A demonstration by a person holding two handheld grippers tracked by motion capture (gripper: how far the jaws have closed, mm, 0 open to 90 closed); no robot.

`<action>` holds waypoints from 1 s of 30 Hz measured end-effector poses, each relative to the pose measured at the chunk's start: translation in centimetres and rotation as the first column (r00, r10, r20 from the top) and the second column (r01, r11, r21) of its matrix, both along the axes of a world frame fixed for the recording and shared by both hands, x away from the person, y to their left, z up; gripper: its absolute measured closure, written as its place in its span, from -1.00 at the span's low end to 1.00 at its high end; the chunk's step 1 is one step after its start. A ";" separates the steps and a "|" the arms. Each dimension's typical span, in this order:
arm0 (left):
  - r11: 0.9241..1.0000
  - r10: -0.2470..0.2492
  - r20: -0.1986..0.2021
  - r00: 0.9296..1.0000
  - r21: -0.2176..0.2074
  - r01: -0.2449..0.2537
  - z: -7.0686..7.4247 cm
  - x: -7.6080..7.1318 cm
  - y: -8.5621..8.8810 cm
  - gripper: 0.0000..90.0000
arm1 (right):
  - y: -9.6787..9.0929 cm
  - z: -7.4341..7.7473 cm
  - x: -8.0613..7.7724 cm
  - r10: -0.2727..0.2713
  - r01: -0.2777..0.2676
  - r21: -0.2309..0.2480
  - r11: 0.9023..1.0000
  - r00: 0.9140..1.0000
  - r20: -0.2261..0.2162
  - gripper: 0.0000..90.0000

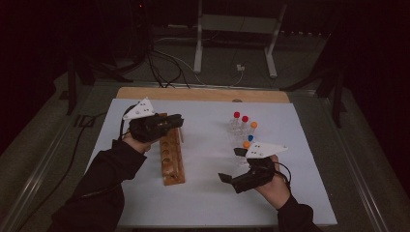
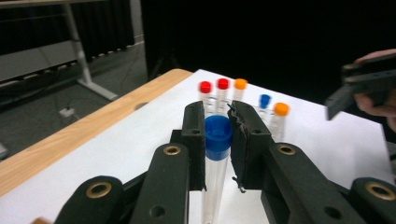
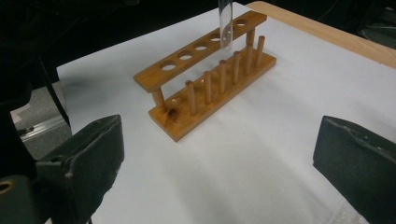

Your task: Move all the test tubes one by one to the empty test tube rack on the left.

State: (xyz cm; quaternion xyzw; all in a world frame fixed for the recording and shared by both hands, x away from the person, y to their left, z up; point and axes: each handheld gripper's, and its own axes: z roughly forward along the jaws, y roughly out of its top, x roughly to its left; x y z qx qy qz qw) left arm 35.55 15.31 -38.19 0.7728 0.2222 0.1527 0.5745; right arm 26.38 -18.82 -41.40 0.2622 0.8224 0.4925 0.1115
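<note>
In the left gripper view the left gripper [image 2: 218,128] pinches a clear tube with a blue cap [image 2: 218,133]: the cap sits squarely between the two black fingers [image 2: 194,135], which press on it from both sides, and the glass body hangs down between them toward the bottom of the frame. In the right gripper view the rounded lower end of this tube [image 3: 226,25] comes in from the top edge, poised just above the wooden rack [image 3: 205,79] near its far holes; whether it has entered a hole cannot be told. In the high view the left gripper [image 1: 176,121] sits left of centre over the rack's far end [image 1: 171,162].

The right gripper [image 3: 217,163] has its fingers [image 3: 91,156] spread wide at the lower corners of its own view, with bare white table [image 3: 261,140] between them. In the high view it [image 1: 232,166] lies at lower right of centre, just in front of the standing tubes.

Counted: five capped tubes stand in a cluster at centre right of the high view [image 1: 243,129], two red, two orange and one blue, and the held tube makes six. There is one rack; its top bar shows six holes, and six pegs stand along its base. No writing or labels can be read.
</note>
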 end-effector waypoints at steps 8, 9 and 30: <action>0.996 0.094 0.006 0.996 0.002 -0.094 0.6 2.0 2.2 0.73 | -0.1 0.0 0.0 0.006 -0.006 0.006 1.000 1.000 -0.003 -0.97; 0.993 0.115 0.005 0.993 0.006 -0.115 0.6 2.6 2.7 0.73 | -0.1 0.0 0.0 0.002 -0.002 0.006 1.000 1.000 -0.001 -0.97; 0.965 0.260 -0.020 0.965 0.042 -0.259 -3.1 6.0 4.7 0.73 | -0.7 0.1 0.1 -0.007 0.007 0.019 1.000 1.000 0.000 -0.97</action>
